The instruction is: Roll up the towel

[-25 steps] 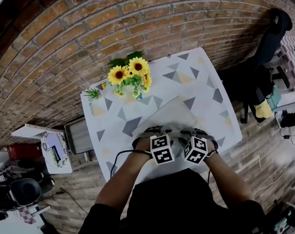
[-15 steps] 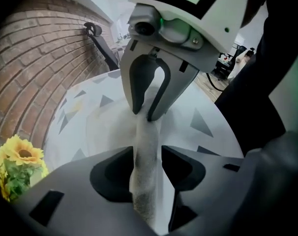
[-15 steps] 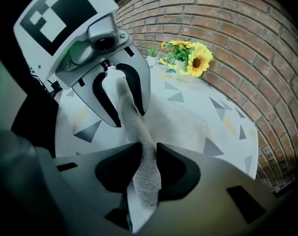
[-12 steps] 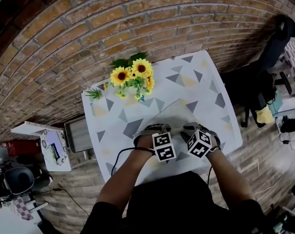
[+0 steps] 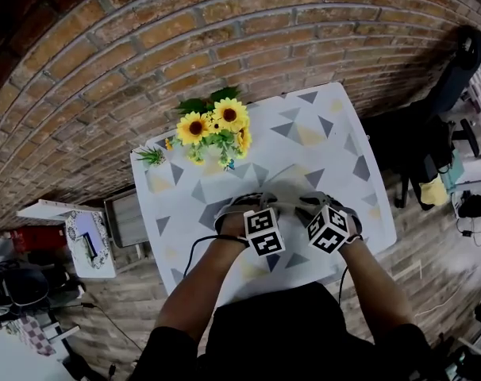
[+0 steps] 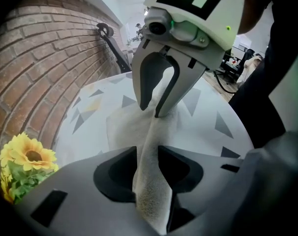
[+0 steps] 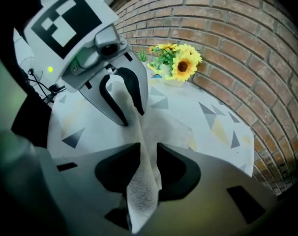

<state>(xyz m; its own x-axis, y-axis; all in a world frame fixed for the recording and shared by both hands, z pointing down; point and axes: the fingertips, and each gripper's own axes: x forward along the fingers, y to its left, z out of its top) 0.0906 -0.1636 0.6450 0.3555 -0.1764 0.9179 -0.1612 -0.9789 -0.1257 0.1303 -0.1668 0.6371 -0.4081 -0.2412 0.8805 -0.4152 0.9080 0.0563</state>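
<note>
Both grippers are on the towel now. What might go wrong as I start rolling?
The left gripper and right gripper have just been closing their fingers, each on a thin bunched ridge of the towel; it may slip free. The two grippers sit very close on the same fold, so they might knock together. Rolling forward could push cloth into the sunflowers.
</note>
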